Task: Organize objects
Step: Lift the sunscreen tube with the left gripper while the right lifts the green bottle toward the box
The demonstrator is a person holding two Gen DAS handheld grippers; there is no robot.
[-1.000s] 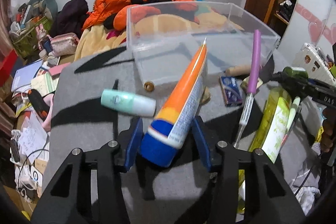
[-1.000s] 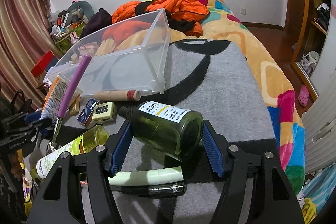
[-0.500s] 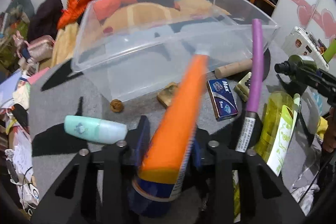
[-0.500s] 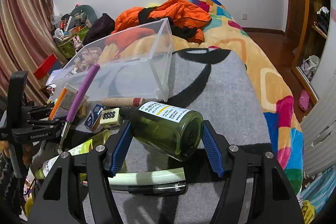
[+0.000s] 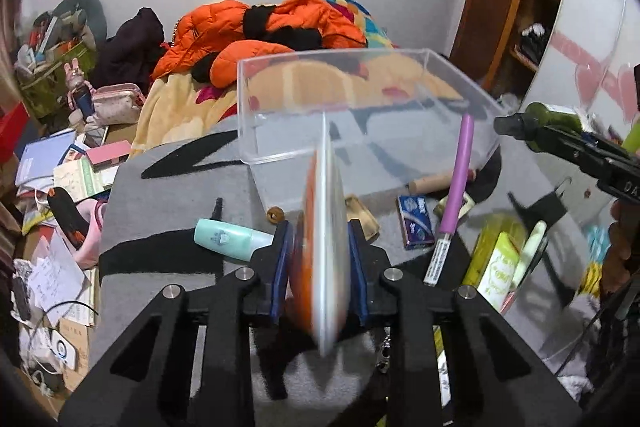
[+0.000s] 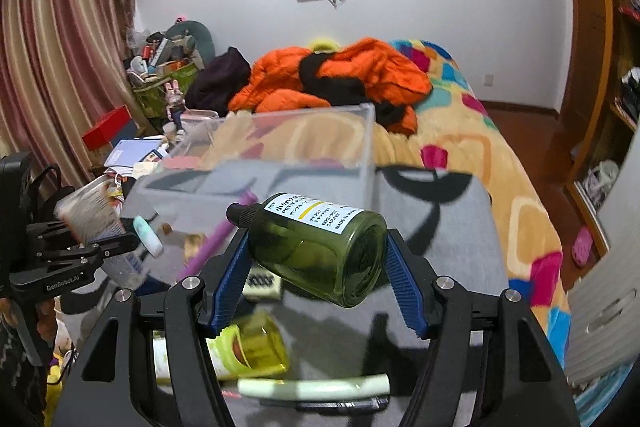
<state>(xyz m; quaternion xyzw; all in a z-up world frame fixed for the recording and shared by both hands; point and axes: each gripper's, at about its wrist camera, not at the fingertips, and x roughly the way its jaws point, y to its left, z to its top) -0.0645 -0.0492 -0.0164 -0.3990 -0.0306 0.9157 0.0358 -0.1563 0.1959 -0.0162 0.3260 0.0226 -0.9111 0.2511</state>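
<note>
My left gripper is shut on an orange and white tube, held edge-on and blurred, pointing at the clear plastic bin just beyond. My right gripper is shut on a dark green bottle with a white label, held above the grey mat. The bin also shows in the right wrist view, ahead and left. The green bottle in my right gripper shows at the right of the left wrist view. The tube in my left gripper shows at the left of the right wrist view.
On the mat lie a mint roll-on, a purple-handled tool, a blue packet, a wooden roller and a yellow-green bottle. A white-green pen lies under my right gripper. Orange jacket lies on the bed behind.
My left gripper has turned the tube edge-on and pulled back from the bin. My right gripper has lifted the green bottle higher and moved towards the bin.
</note>
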